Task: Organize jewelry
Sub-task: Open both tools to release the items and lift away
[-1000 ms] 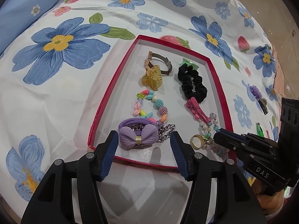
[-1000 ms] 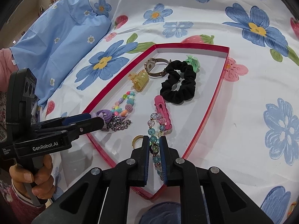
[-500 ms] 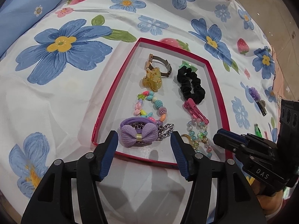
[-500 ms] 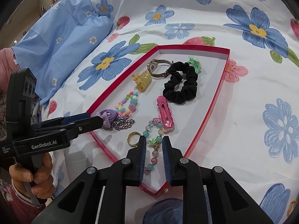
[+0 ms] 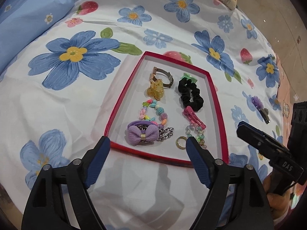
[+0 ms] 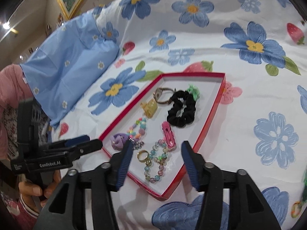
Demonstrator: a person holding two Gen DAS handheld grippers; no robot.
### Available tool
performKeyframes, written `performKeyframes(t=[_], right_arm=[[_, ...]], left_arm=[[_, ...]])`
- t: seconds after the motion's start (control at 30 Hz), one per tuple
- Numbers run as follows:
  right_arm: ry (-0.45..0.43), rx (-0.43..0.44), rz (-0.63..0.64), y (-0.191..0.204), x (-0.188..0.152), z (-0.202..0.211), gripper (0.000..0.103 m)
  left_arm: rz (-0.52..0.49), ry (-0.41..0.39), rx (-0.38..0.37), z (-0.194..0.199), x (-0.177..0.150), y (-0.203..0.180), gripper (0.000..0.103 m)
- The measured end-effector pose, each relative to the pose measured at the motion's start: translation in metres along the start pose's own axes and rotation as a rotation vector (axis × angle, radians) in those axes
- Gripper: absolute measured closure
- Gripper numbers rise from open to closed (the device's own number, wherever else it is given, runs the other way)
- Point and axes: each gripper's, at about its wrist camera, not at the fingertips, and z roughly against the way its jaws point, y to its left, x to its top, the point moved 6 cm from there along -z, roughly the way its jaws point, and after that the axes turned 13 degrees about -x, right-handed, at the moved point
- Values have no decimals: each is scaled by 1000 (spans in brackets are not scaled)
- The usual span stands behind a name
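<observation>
A red-rimmed tray (image 5: pixel 214 97) (image 6: pixel 213 113) lies on the flowered bedsheet. It holds a watch (image 5: pixel 163 75), a yellow claw clip (image 5: pixel 155 91), a black scrunchie (image 5: pixel 190 94) (image 6: pixel 181 110), a colourful bead bracelet (image 5: pixel 153 113), a purple bow tie (image 5: pixel 143 134), a pink clip (image 5: pixel 193 117) (image 6: pixel 168 135), a gold ring (image 5: pixel 181 142) (image 6: pixel 143 155) and a pastel bead bracelet (image 6: pixel 156 163). My left gripper (image 5: pixel 147 149) is open and empty over the tray's near edge. My right gripper (image 6: pixel 156 153) is open and empty, just above the pastel bracelet.
A purple flower hair clip (image 5: pixel 259 107) lies on the sheet to the right of the tray. A blue pillow (image 6: pixel 71 63) is at the left. A green item and a small beaded ring (image 6: pixel 295 209) lie at the right edge of the right wrist view.
My right gripper has let go of the pastel bead bracelet, which now lies in the tray, and has opened and pulled back. My left gripper has drawn back a little.
</observation>
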Motion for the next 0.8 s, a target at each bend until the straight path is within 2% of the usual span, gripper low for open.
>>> performKeyframes(t=[0.13, 0.4, 0.57, 0.67, 0.8], right_arm=[[-39, 27, -42, -6, -2, 13, 34], [-53, 41, -67, -13, -20, 28, 33], [-84, 9, -27, -12, -19, 45, 32], [-144, -17, 8, -7, -5, 67, 20], [-256, -74, 81, 4, 15, 99, 0]], left_arm=[[9, -37, 0, 13, -7, -4, 15], [3, -52, 29, 22, -27, -10, 15], [-28, -71, 51, 34, -29, -19, 15], [-78, -110, 71, 49, -21, -30, 15], [-164, -176, 112, 67, -10, -49, 0]])
